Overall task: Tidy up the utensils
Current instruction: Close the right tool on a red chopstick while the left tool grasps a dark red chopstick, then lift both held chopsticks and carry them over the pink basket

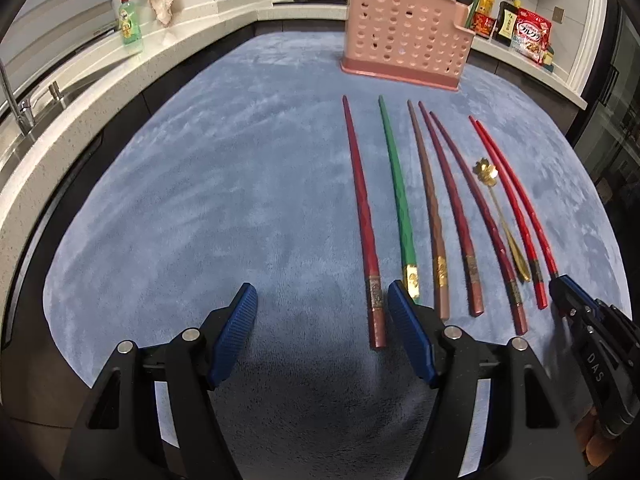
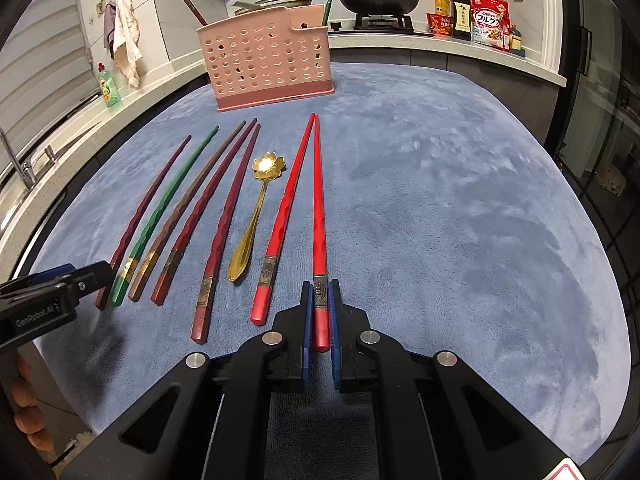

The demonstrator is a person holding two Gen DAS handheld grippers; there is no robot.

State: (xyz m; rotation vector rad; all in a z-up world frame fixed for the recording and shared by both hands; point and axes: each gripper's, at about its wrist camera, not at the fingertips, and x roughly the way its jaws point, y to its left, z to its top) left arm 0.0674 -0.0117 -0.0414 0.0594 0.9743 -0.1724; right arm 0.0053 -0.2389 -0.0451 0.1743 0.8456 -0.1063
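Several chopsticks lie side by side on a blue cloth (image 2: 460, 200), with a gold flower-headed spoon (image 2: 256, 208) among them. My right gripper (image 2: 320, 288) is shut on the thick end of a bright red chopstick (image 2: 318, 208), which still lies on the cloth beside its twin (image 2: 280, 216). My left gripper (image 1: 320, 292) is open low over the cloth. The butt of a dark red chopstick (image 1: 362, 220) lies between its fingers, close to the right one, unpressed. A green chopstick (image 1: 396, 184) ends behind that finger. Behind stands a pink perforated holder (image 2: 268, 60) with a green and a brown chopstick in it.
A stone counter wraps round the cloth. It carries a green soap bottle (image 1: 130, 24) and a tap (image 1: 16, 100) on the left, pans on a stove (image 2: 378, 0) at the back, and a cereal bag (image 2: 490, 24) with bottles at the right.
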